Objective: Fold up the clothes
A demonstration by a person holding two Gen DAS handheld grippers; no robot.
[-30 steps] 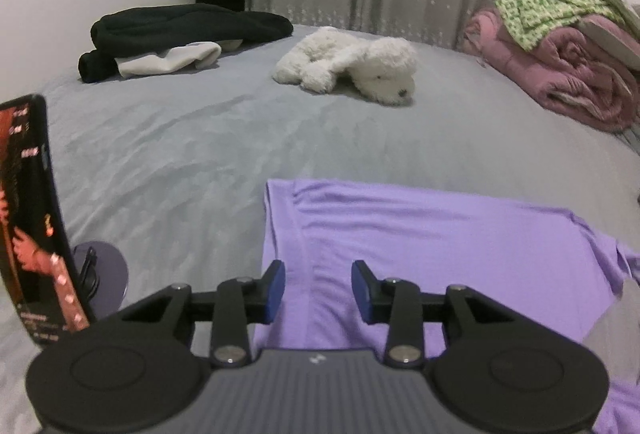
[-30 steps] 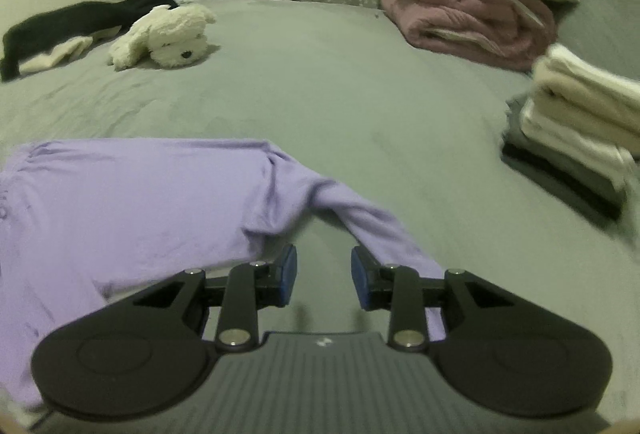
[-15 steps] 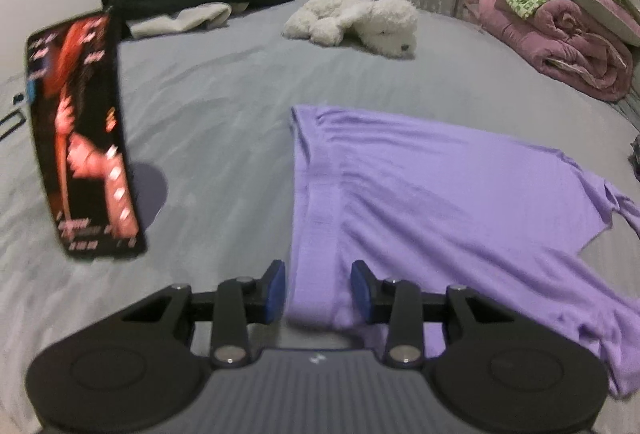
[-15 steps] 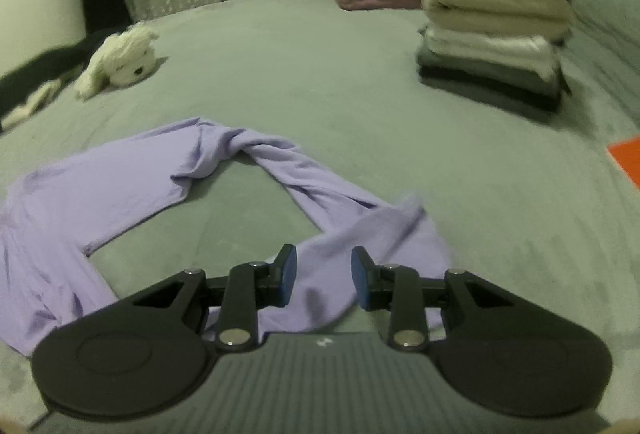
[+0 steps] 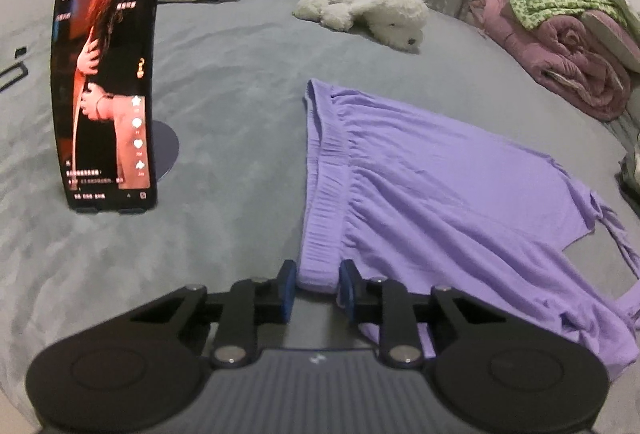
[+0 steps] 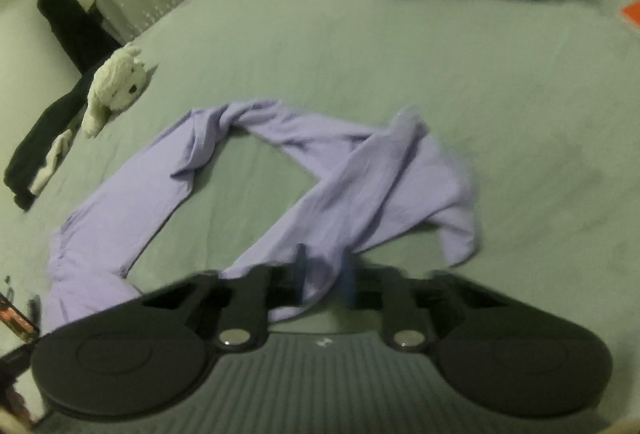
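**On the grey bed: both grippers now at the purple garment**

At lower centre, the left gripper has advanced; its parted jaws straddle the purple garment waistband. The right gripper likewise straddles a leg, grip unconfirmed. Garment lies spread, unfolded.

Dim, flat indoor light, soft shadows; phone screen was the brightest spot, mild glare; right wrist view was motion-blurred with a green cast; left was sharper; fisheye bending and dark corners in both.
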